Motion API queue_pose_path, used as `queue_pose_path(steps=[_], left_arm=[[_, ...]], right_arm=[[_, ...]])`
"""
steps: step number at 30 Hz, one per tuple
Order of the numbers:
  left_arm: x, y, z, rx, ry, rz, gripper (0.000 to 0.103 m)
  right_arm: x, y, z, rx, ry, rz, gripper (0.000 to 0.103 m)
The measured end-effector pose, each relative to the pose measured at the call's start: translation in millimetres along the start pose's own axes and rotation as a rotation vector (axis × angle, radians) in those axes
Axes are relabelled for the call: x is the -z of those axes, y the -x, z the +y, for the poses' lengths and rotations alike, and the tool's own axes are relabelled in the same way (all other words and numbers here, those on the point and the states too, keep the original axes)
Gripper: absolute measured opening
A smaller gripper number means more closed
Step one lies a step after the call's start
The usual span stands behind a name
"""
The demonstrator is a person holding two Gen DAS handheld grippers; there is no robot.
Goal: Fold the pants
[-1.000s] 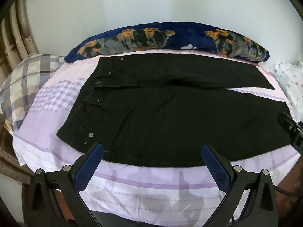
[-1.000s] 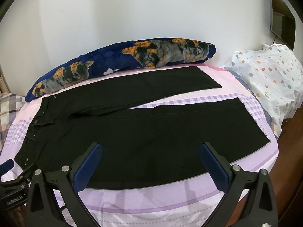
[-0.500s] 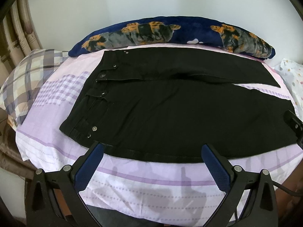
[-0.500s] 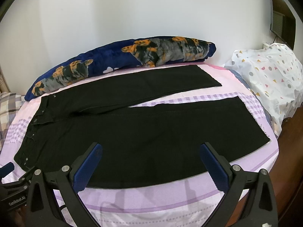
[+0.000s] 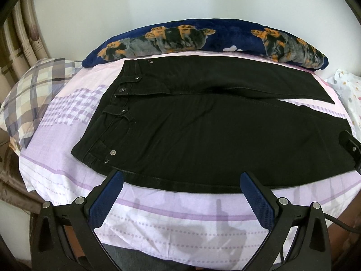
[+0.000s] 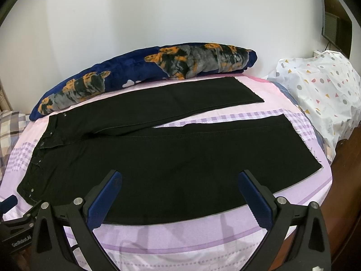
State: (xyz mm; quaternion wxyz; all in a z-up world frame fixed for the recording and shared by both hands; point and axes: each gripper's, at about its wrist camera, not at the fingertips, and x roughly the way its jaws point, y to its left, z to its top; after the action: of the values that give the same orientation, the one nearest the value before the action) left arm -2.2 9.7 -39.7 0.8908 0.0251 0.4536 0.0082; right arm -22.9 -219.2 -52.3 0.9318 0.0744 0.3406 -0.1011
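Black pants [image 5: 203, 135] lie flat on the bed, waistband to the left, both legs spread to the right; they also show in the right wrist view [image 6: 169, 158]. My left gripper [image 5: 180, 180] is open and empty, hovering over the near edge of the pants close to the waistband. My right gripper [image 6: 180, 180] is open and empty over the near leg. The right gripper's tip shows at the right edge of the left wrist view [image 5: 349, 144]; the left gripper shows at the lower left of the right wrist view [image 6: 13, 223].
The bed has a pink and purple sheet [image 5: 169, 221]. A long navy pillow with orange-grey print [image 5: 203, 38] lies along the wall. A plaid pillow [image 5: 33, 97] is at the left. A white dotted bundle [image 6: 322, 94] sits at the right. Curtains [image 5: 20, 36] hang far left.
The left gripper has drawn back and shifted left a little, so the pants sit further right in its view. The right gripper has barely moved. Both stayed open.
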Motion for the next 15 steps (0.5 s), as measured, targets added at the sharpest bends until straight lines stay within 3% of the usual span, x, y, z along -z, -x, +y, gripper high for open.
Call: queue_pose_path(steps=[15], left_arm=[[-0.1,0.0,-0.8,0.001,0.001,0.002,0.103]], right_arm=[[0.2,-0.6,-0.6,0.001,-0.005,0.000,0.102]])
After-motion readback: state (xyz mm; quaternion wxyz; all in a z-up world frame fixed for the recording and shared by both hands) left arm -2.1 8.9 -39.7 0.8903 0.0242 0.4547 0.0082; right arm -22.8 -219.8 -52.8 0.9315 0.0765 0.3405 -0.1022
